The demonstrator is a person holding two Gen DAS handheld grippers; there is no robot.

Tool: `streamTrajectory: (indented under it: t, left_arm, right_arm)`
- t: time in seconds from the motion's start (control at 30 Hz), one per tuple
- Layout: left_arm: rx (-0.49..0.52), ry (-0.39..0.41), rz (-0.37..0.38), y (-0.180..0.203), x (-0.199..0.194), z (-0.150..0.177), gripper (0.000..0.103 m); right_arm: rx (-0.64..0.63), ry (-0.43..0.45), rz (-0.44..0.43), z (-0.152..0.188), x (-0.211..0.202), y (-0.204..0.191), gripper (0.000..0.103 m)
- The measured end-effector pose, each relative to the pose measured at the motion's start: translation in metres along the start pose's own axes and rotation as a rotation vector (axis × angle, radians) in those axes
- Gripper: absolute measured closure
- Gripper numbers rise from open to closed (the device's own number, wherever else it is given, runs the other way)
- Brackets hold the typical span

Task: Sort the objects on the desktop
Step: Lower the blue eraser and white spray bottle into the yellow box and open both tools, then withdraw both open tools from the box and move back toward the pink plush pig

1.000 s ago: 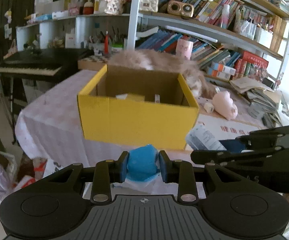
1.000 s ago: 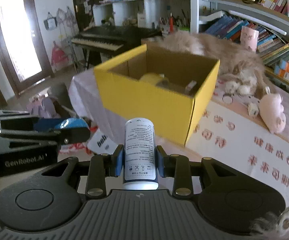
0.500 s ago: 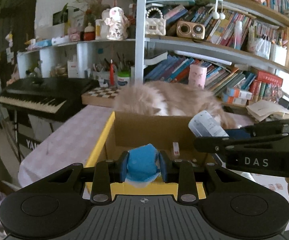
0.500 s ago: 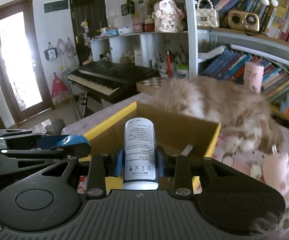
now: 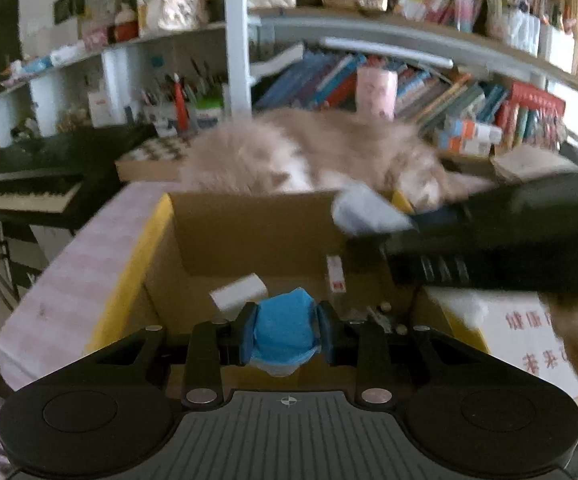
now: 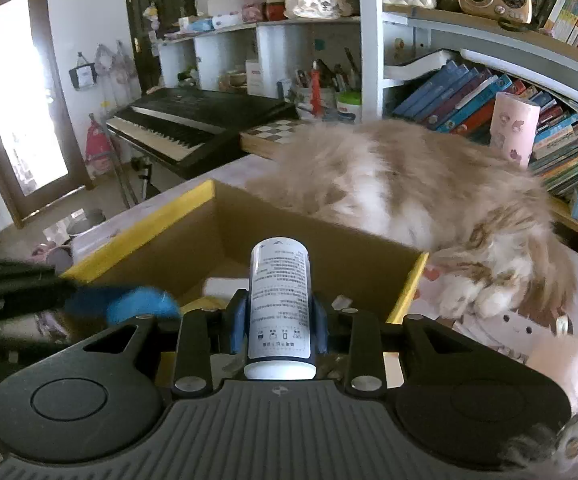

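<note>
We are pinching a crumpled blue wad (image 5: 285,332) in the left gripper (image 5: 285,334), low in the middle of the left wrist view, its jaws pressing in on both sides so the soft thing is not slipping out. In the right gripper (image 6: 279,322) we are clamping a white bottle (image 6: 279,300) upright by its lower body, jaws tight against its label. Both loads are hanging over the open yellow box (image 6: 137,232), which is probably where we are sorting them. Inside it, a white block (image 5: 239,292) is lying on the floor just beyond the wad, and a small red-and-white packet (image 5: 335,276) is sitting further back, leaving bare cardboard between them for dropping. In the left wrist view the right gripper is crowding the box's right half, so room there is tight. Beyond the far rim a fluffy cat (image 6: 417,184) is lying against the box, and we are judging that side worth avoiding.
</note>
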State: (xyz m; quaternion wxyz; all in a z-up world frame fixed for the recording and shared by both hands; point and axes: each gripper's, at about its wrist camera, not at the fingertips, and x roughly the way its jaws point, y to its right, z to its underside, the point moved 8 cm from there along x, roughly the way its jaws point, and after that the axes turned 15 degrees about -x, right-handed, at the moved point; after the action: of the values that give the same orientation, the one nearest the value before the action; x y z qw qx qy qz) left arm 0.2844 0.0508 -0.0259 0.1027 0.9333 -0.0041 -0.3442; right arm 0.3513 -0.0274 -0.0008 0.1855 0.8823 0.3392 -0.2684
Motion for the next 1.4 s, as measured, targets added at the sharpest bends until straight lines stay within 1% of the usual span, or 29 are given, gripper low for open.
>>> streamTrajectory:
  t: [0.17, 0.33, 0.47, 0.6, 0.63, 0.7, 0.73, 0.77, 0.83, 1.0, 1.13, 1.23, 1.4]
  left_arm:
    - [0.033, -0.067, 0.027, 0.014, 0.015, 0.012, 0.073]
    - [0.073, -0.141, 0.041, 0.026, 0.033, 0.026, 0.073]
    - [0.024, -0.183, 0.043, 0.023, 0.041, 0.029, 0.070]
    - [-0.006, -0.199, 0.044, 0.021, 0.044, 0.029, 0.069]
    - [-0.010, -0.197, 0.041, 0.020, 0.044, 0.029, 0.068]
    - [-0.016, -0.190, 0.025, 0.019, 0.044, 0.029, 0.060]
    - [-0.020, -0.186, 0.023, 0.019, 0.044, 0.029, 0.049]
    - [-0.025, -0.182, 0.021, 0.019, 0.043, 0.028, 0.036]
    - [-0.038, -0.163, 0.006, 0.019, 0.039, 0.027, 0.023]
    - [-0.046, -0.117, 0.004, 0.021, 0.027, 0.021, 0.022]
    - [-0.031, -0.080, 0.001, 0.022, 0.014, 0.017, 0.022]
    - [-0.043, -0.055, 0.006, 0.020, 0.005, 0.014, 0.021]
    - [-0.075, -0.001, -0.006, 0.014, -0.012, 0.007, 0.021]
  right_arm:
    - [-0.051, -0.035, -0.043, -0.006, 0.021, 0.010, 0.073]
    - [-0.118, -0.088, -0.087, -0.007, 0.047, 0.008, 0.073]
    - [-0.189, -0.144, -0.113, -0.001, 0.066, 0.003, 0.073]
    - [-0.223, -0.179, -0.129, 0.008, 0.077, 0.000, 0.073]
    - [-0.222, -0.183, -0.131, 0.010, 0.078, 0.000, 0.073]
    - [-0.214, -0.189, -0.131, 0.012, 0.080, 0.001, 0.073]
    - [-0.219, -0.186, -0.131, 0.013, 0.080, 0.001, 0.073]
    - [-0.223, -0.186, -0.129, 0.013, 0.080, 0.000, 0.073]
    - [-0.217, -0.179, -0.128, 0.013, 0.080, 0.000, 0.073]
    - [-0.182, -0.120, -0.115, 0.002, 0.069, 0.005, 0.072]
    - [-0.156, -0.082, -0.101, -0.005, 0.053, 0.009, 0.072]
    - [-0.124, -0.054, -0.086, -0.008, 0.039, 0.012, 0.071]
    - [-0.072, 0.002, -0.035, -0.011, 0.011, 0.016, 0.067]
